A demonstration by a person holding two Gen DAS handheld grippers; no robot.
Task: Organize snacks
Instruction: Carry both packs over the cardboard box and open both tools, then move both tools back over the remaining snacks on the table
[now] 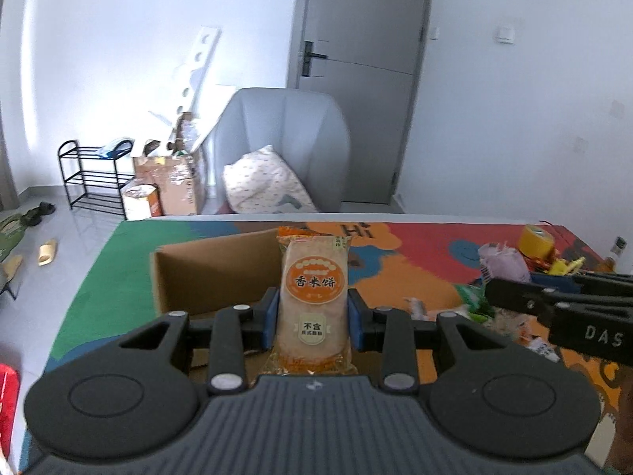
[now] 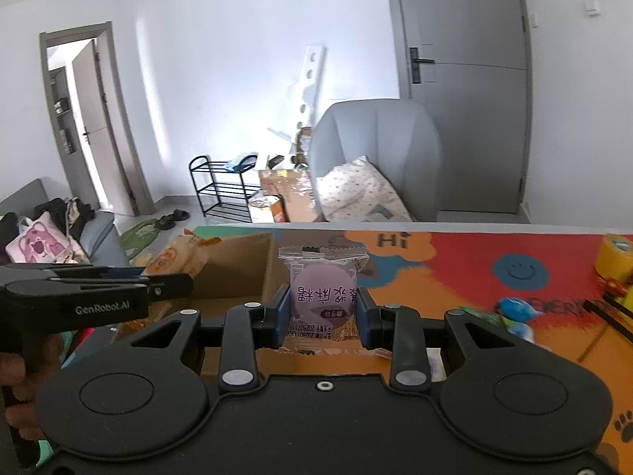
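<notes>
My left gripper is shut on an orange rice cracker packet, held upright above the open cardboard box. My right gripper is shut on a purple mochi packet, lifted over the table just right of the same box. In the left wrist view the right gripper reaches in from the right edge with the purple packet. In the right wrist view the left gripper comes in from the left, carrying the orange packet.
A colourful mat covers the table. Loose snacks and a yellow tape roll lie at the right. Beyond the table's far edge stand a grey armchair with a pillow, cardboard boxes and a black rack.
</notes>
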